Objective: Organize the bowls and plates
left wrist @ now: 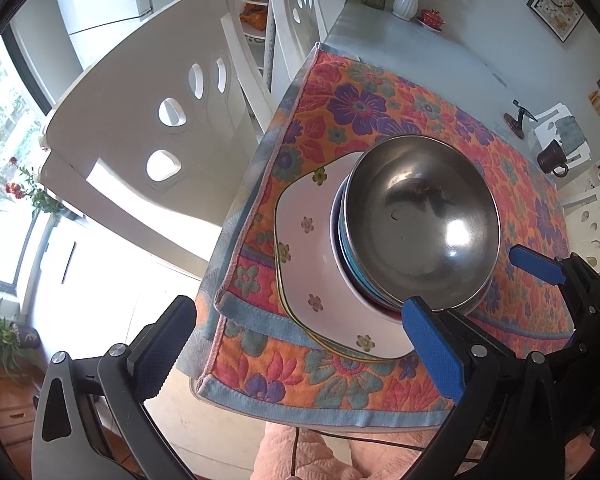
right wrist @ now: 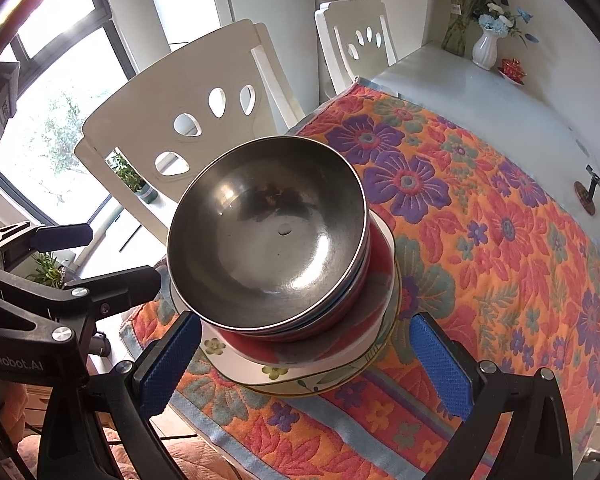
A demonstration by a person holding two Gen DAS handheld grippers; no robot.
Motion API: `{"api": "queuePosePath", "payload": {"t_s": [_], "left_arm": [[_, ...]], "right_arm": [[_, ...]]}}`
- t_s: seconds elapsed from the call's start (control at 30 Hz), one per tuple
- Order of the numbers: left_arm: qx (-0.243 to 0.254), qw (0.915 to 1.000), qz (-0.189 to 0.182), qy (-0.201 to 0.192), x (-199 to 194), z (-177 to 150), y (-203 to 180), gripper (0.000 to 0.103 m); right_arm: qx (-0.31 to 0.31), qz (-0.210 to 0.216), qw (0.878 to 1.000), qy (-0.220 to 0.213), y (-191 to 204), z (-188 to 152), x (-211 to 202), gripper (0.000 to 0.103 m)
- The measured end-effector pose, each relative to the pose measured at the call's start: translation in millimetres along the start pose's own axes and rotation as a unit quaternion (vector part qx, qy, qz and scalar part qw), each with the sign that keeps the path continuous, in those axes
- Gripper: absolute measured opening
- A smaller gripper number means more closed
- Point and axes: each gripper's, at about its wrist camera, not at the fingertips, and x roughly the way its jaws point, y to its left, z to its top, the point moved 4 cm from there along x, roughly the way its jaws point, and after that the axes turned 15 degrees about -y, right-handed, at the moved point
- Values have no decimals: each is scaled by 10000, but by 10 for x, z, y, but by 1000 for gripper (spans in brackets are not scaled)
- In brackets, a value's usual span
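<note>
A steel bowl (left wrist: 420,224) (right wrist: 268,232) tops a nest of bowls; blue rims show beneath it, then a red bowl (right wrist: 340,332) inside a white one. The nest rests on white flower-print plates (left wrist: 308,240) (right wrist: 276,372) stacked near the corner of the floral cloth (left wrist: 380,112). My left gripper (left wrist: 304,344) is open at the stack's near-left side, holding nothing. My right gripper (right wrist: 306,364) is open too, and the stack lies just ahead between its blue fingers. In the right wrist view the left gripper (right wrist: 100,260) appears at the left, next to the bowls.
White chairs (left wrist: 148,120) (right wrist: 188,128) stand close behind the table's left edge. At the far end are a white vase (left wrist: 406,0) with flowers and a red cup (left wrist: 432,18). A dark mug (left wrist: 552,158) sits at the right. The cloth corner hangs over the table edge.
</note>
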Motion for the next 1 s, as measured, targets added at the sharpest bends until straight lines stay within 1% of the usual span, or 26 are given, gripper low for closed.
{"api": "queuePosePath", "payload": {"t_s": [0.13, 0.47, 0.73, 1.0], "left_arm": [[-63, 10000, -15, 14, 0, -1, 22, 102], [-38, 10000, -28, 39, 13, 8, 18, 102], [-234, 9997, -87, 46, 17, 13, 71, 102], [-234, 9996, -142, 50, 10, 11, 74, 102]], "right_arm": [[-18, 3, 10000, 13, 3, 4, 4, 103], [-16, -5, 10000, 21, 13, 5, 15, 103], [-31, 2, 10000, 43, 14, -6, 16, 103], [-92, 0, 9999, 48, 31, -11, 25, 103]]}}
